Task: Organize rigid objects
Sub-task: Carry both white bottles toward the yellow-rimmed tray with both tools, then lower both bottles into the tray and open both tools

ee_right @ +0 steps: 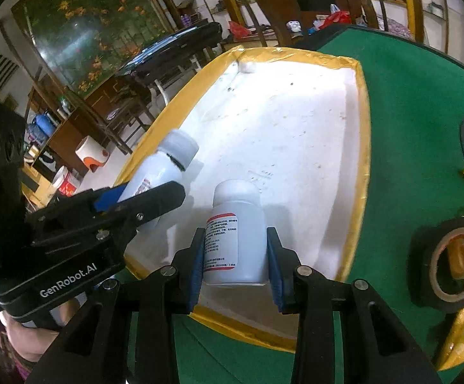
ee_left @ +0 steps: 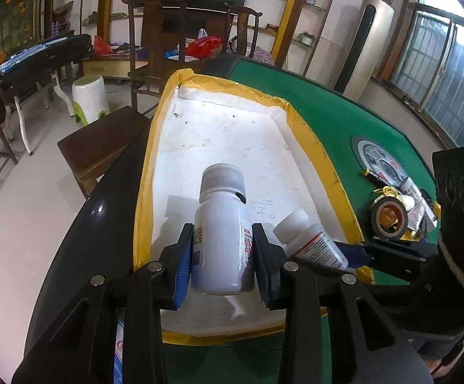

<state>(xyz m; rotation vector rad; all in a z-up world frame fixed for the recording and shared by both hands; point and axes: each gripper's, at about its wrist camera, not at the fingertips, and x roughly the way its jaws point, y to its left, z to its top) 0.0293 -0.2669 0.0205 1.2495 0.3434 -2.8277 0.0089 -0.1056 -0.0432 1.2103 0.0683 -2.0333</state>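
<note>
**Holding two bottles over the tray, one per gripper**

Working left to right. Left gripper [ee_left: 220,252] is clamped on the grey-capped bottle [ee_left: 220,224], blue pads on both label sides, cap pointing away toward 12 o'clock. Grip sits at mid-body, probably so the bottle can't pivot or slip out cap-first. Its base is low over the near-left part of the white tray [ee_left: 232,134]; can't tell if it touches the floor yet.

Just at 3 o'clock of it, the right gripper [ee_right: 235,249] is closed on the white-capped bottle [ee_right: 236,233], w/ pads on the flanks and the label facing the cam. It also hangs over the tray's near end, cap toward 12. Looks like the two are being brought in side by side to sit as a neat pair, though they're near but not touching.

Looks of the bottles: both opaque white plastic, rigid, w/ screw caps. The left one has a ribbed grey cap w/ a dark mark at the collar and red-blue label print. The right one has a smooth white cap and a red band atop small text.

The tray is shallow, yellow-taped at the rim, scuffed inside, otherwise bare, and sits on the green table [ee_left: 327,118]. At 3 o'clock, outside the tray, a tape roll [ee_right: 452,262] lies in some clutter, prob. next to sort.
</note>
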